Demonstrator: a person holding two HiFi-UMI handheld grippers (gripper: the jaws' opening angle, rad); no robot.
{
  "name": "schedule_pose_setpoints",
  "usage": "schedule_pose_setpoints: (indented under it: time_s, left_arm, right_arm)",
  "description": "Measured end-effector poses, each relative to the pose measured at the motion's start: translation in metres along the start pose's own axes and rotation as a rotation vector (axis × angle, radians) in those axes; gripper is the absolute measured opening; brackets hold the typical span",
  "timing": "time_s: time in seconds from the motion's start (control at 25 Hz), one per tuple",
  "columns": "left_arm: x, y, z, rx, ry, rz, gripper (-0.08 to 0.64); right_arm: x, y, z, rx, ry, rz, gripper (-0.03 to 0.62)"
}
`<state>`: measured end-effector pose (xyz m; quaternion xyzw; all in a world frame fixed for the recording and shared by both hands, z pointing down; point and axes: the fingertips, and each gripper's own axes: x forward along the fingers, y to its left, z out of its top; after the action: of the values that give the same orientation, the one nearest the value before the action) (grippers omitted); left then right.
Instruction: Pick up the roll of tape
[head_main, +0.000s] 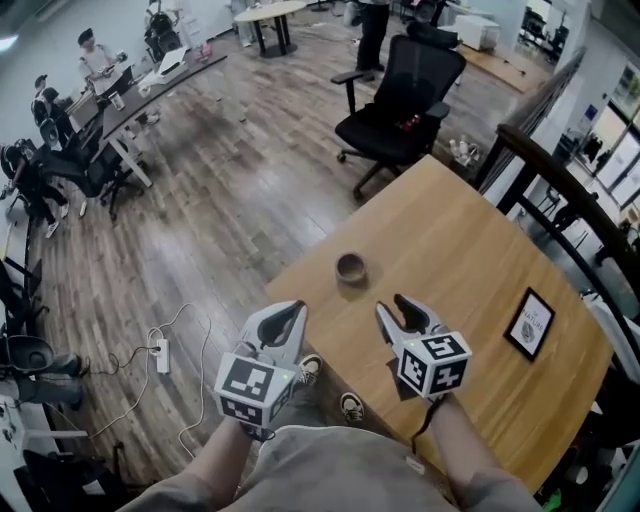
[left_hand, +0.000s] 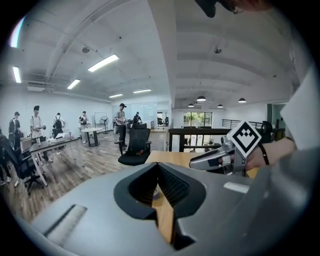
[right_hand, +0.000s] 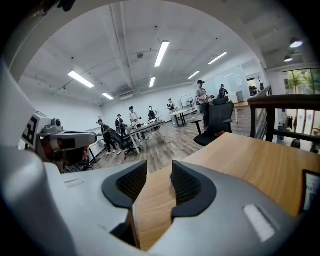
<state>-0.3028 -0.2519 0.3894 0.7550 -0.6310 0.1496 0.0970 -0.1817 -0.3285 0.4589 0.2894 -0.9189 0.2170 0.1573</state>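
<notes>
Wooden table (head_main: 480, 240), head view: the roll of tape (head_main: 351, 267) is lying flat near the table's left corner, a little in from the far-left edge. I am holding the left gripper (head_main: 285, 316) and the right gripper (head_main: 392, 308) side by side at the near-left edge. Both sets of jaws are pointing forward towards the roll and both marker cubes are facing up.

The left gripper is hovering just off the left corner, partly over the floor. In the left gripper view its pads (left_hand: 172, 186) are standing a narrow slit apart, gripping nothing, with a strip of table wood showing between them.

The right gripper is hovering over the table just inside the same edge. In the right gripper view its pads (right_hand: 185, 187) are parted somewhat wider, with bare wood between them and nothing held.

The roll is sitting ahead of the two grippers and between their lines, touching neither.

My left forearm (head_main: 215, 465) and right forearm (head_main: 455, 440) are reaching in from the bottom of the head view and converging slightly. The hands are mostly hidden beneath the cubes.

A framed card (head_main: 529, 323) is lying near the table's right corner, well apart from the roll. A black office chair (head_main: 400, 100) is standing on the floor beyond the far corner.
</notes>
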Motion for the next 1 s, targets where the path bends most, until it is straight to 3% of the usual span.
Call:
schedule_pose_setpoints:
  time_s: [0.24, 0.52, 1.0]
  left_arm:
    - [0.049, 0.037, -0.013, 0.033, 0.059, -0.111, 0.0]
    - [0.106, 0.084, -0.033, 0.054, 0.13, -0.257, 0.0]
    - [0.186, 0.093, -0.081, 0.061, 0.256, -0.463, 0.0]
  right_arm:
    - [0.055, -0.016, -0.006, 0.109, 0.025, -0.095, 0.15]
    - [0.115, -0.03, -0.009, 0.155, 0.085, -0.211, 0.15]
    - [0.181, -0.064, -0.05, 0.268, 0.224, -0.337, 0.15]
